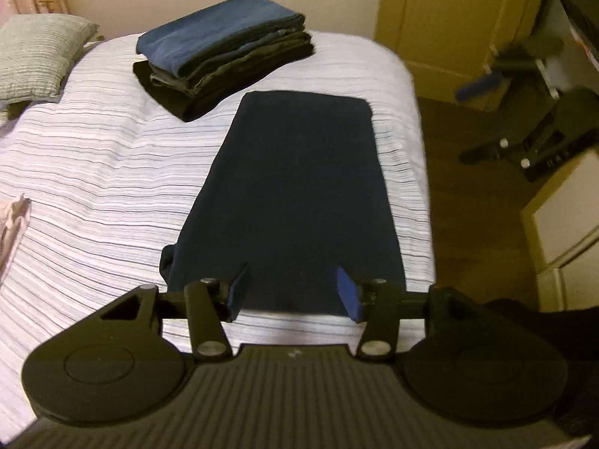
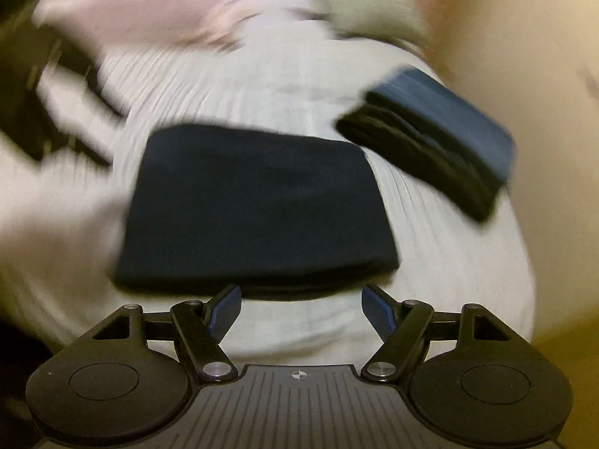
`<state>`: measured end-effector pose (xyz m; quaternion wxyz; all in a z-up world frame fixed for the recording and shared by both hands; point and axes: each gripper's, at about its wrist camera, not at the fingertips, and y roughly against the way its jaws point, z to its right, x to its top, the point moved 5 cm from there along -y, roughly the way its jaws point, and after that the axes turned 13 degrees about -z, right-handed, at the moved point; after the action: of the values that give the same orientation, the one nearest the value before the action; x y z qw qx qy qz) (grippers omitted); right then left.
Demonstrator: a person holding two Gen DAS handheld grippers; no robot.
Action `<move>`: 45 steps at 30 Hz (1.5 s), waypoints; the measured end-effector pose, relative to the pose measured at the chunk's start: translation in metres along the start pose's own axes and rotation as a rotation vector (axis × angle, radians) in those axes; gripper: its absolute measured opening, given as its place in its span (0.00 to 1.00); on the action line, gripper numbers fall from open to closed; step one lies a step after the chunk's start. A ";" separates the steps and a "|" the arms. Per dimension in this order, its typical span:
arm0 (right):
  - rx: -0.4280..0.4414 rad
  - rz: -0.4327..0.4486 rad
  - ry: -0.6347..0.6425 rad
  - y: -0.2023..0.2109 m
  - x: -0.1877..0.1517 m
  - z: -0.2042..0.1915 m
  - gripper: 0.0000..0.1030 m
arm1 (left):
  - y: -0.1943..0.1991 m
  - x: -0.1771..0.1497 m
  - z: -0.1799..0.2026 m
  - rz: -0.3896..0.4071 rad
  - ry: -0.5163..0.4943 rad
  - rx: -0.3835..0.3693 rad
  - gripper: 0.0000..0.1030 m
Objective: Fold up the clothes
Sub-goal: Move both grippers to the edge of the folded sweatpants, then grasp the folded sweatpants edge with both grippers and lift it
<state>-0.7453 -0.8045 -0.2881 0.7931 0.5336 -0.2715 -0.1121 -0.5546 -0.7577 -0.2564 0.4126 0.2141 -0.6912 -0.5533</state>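
Observation:
A folded dark navy garment (image 1: pixel 299 194) lies flat on the striped bed cover (image 1: pixel 105 172), close to the bed's right edge. My left gripper (image 1: pixel 292 292) hovers open over its near end, nothing between the blue pads. In the right wrist view, blurred by motion, the same navy garment (image 2: pixel 258 205) lies ahead of my right gripper (image 2: pixel 301 308), which is open and just short of its near edge. A stack of folded clothes (image 1: pixel 224 52), blue on top and black below, sits behind the navy garment, and shows as a stack (image 2: pixel 430 138) at the right.
A grey-green pillow (image 1: pixel 37 56) lies at the bed's far left. Pale pink cloth (image 1: pixel 11 224) pokes in at the left edge. Beyond the bed's right edge are a wooden floor (image 1: pixel 475 194), a yellow cabinet (image 1: pixel 449 26) and a dark stand (image 1: pixel 543 142).

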 end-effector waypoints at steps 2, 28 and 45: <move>-0.024 0.016 0.179 -0.023 -0.003 0.012 0.72 | -0.011 0.008 0.014 -0.024 0.012 0.051 0.52; -0.067 0.306 1.045 -0.150 -0.018 0.016 0.48 | -0.103 0.044 0.142 -0.168 0.092 0.501 0.82; 0.174 0.175 0.826 -0.051 0.051 0.040 0.24 | -0.101 0.053 0.115 -0.312 0.003 0.761 0.43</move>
<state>-0.7196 -0.8806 -0.3074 0.7936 0.5736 0.0159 0.2021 -0.6942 -0.7597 -0.3395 0.2163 0.4545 -0.8052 -0.3136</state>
